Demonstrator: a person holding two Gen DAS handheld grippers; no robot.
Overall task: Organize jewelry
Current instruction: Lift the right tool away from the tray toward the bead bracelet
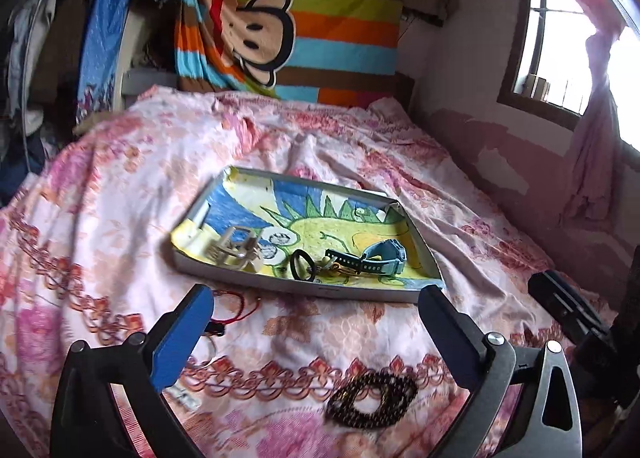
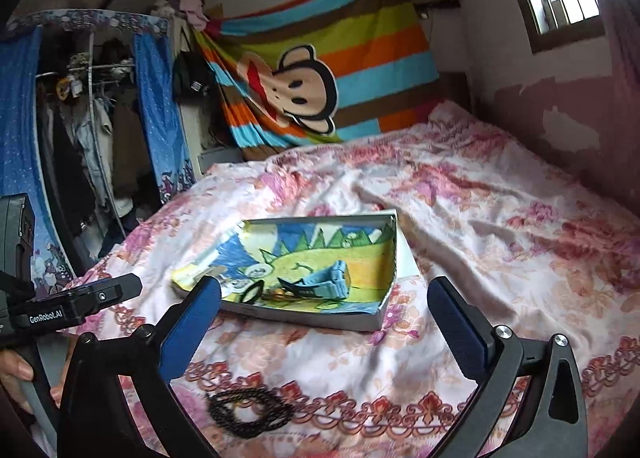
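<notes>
Left gripper (image 1: 316,300): released, jaws spread wide, nothing between the pads, raised over the floral bedspread (image 1: 120,186). Right gripper (image 2: 324,294): likewise released and empty, jaws wide. Dark bead necklace (image 1: 372,398) coiled on the bedspread below and between the left fingers, touching neither. Red cord (image 1: 236,306) just beside the left finger, on the cloth. Beyond, shallow box (image 1: 224,272) lined with a dinosaur drawing, holding 1 blue watch (image 1: 376,256), 1 black ring (image 1: 300,264), small gold pieces and a pale buckle (image 1: 236,248). Striped monkey blanket (image 1: 320,18) hung at the bedhead.
</notes>
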